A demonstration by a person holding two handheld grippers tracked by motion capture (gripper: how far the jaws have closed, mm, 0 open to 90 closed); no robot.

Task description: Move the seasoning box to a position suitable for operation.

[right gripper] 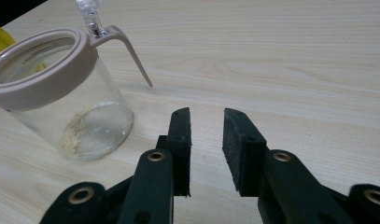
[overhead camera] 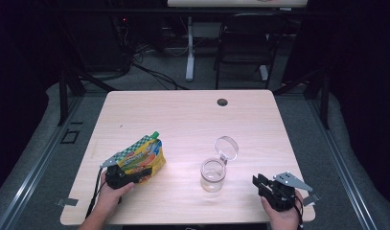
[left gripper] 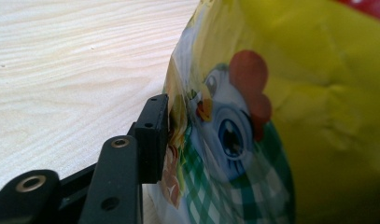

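- Snack pouch point(overhead camera: 141, 159) is the main thing here, yellow with a green-checked top edge and a green cap, sitting on the light wood table point(overhead camera: 183, 120) at about 8 o'clock from the table's middle.
- Left gripper point(overhead camera: 130, 176) is right on the pouch's near end, at roughly 7 o'clock on the table, with the person's left hand point(overhead camera: 112, 191) behind it.
- In the left gripper view, one black jaw is pressed flat against the printed side of the pouch point(left gripper: 271, 116) (cartoon chicken on it). The other jaw is hidden behind the bag, so it looks clamped on the pouch, one jaw each side.
- Clear glass jar point(overhead camera: 213, 173) stands upright just right of centre, around 5 o'clock, lid point(overhead camera: 226, 146) flipped open and tilted back on its hinge. Well apart from the pouch.
- In the right gripper view the jar point(right gripper: 61, 93) has a beige rim and some pale crumbs at the bottom.
- Right gripper point(overhead camera: 257, 183) is at about 4 o'clock, held by the right hand point(overhead camera: 281, 211), near the jar but not touching it.
- Its jaws stand a little apart with only bare table between them.
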